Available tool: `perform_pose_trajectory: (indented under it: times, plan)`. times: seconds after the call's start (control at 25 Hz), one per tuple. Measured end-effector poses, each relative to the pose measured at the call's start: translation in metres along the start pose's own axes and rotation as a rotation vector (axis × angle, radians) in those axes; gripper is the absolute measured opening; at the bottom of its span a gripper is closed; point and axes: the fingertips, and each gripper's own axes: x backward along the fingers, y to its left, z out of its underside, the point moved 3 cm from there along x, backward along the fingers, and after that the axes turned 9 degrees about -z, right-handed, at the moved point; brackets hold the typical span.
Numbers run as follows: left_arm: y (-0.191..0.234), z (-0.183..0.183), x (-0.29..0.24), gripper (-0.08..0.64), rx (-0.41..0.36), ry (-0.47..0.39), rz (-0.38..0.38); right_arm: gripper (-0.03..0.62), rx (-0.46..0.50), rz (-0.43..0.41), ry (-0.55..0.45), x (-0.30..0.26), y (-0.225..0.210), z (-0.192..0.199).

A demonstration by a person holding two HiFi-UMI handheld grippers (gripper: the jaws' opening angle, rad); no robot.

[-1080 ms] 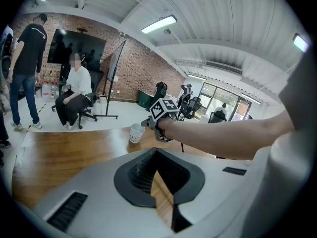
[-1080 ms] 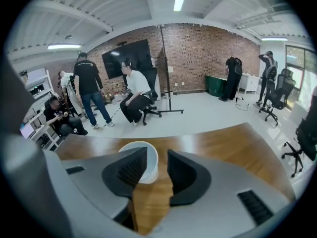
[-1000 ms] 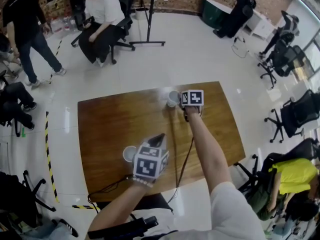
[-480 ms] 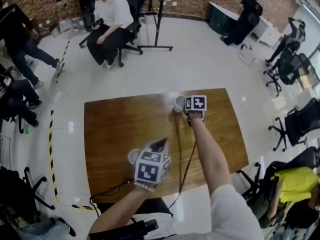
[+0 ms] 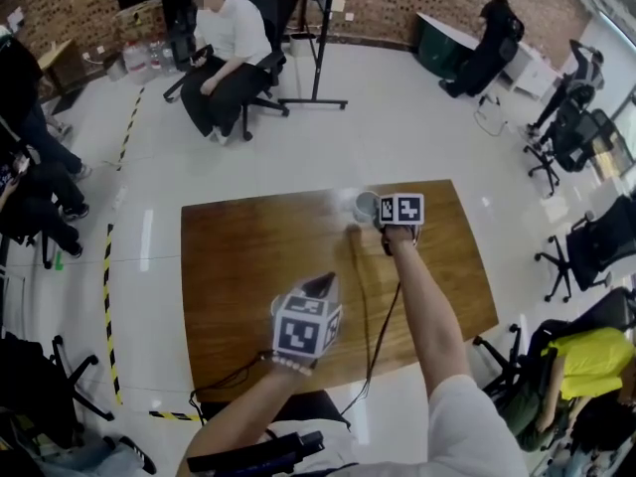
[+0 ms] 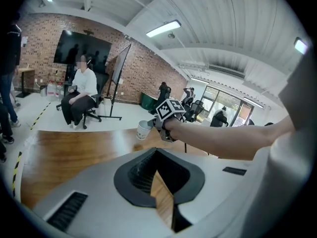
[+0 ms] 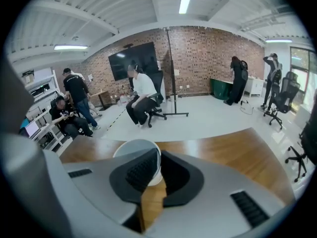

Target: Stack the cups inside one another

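Observation:
A white cup (image 5: 364, 205) is at the far edge of the wooden table (image 5: 238, 256). My right gripper (image 5: 379, 208) is shut on its rim. In the right gripper view the cup (image 7: 132, 150) has one pad inside it and one outside, and the jaws of the right gripper (image 7: 157, 158) have just been closing with the cup's wall between them. The left gripper view shows that cup (image 6: 143, 130) tilted at the end of my right arm. My left gripper (image 5: 319, 282) hovers over the near part of the table. The fingertips of the left gripper (image 6: 156, 152) meet with nothing between them. No second cup shows.
A black cable (image 5: 370, 311) runs across the table to the near edge. A seated person (image 5: 231, 48) and a stand (image 5: 320, 38) are beyond the table. Office chairs (image 5: 586, 246) stand to the right, and yellow-black tape (image 5: 107, 306) marks the floor to the left.
The head view has swung, so the table sits further right. A white cup seen beside my left gripper before is now hidden behind its marker cube. My right gripper stays at the far cup.

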Motion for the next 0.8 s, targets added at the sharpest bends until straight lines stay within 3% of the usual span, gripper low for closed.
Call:
perform_pose_trajectory:
  times: [0.8]
  plan:
    - [0.048,-0.018,0.086,-0.002,-0.057,-0.034,0.063,0.025,0.039,-0.066,-0.145,0.118,0.169,-0.011]
